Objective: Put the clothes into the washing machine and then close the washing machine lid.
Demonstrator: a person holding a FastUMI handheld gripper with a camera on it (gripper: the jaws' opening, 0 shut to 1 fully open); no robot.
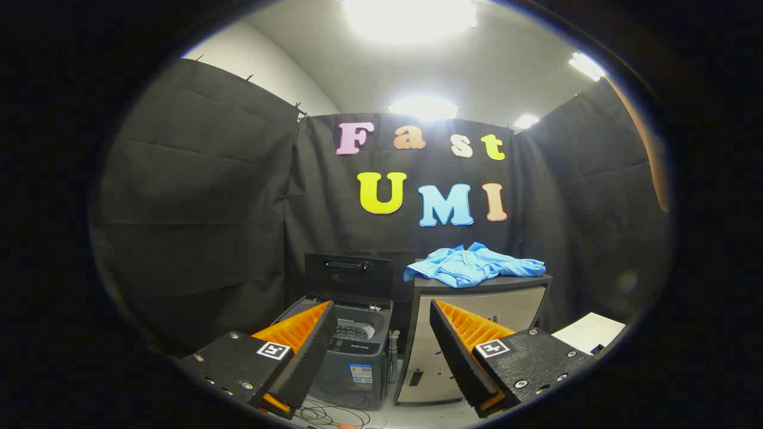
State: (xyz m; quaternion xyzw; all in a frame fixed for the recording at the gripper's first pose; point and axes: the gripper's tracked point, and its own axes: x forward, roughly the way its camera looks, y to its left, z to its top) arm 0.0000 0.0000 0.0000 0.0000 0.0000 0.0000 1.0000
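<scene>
The tool hangs with its two fingers spread wide apart and nothing between them. Beyond them stand two units side by side. One washing machine sits behind the left finger, its lid raised upright and the drum exposed. Just beside it, one cabinet carries one crumpled blue garment, possibly a shirt, on top. Loose cables lie on the floor.
</scene>
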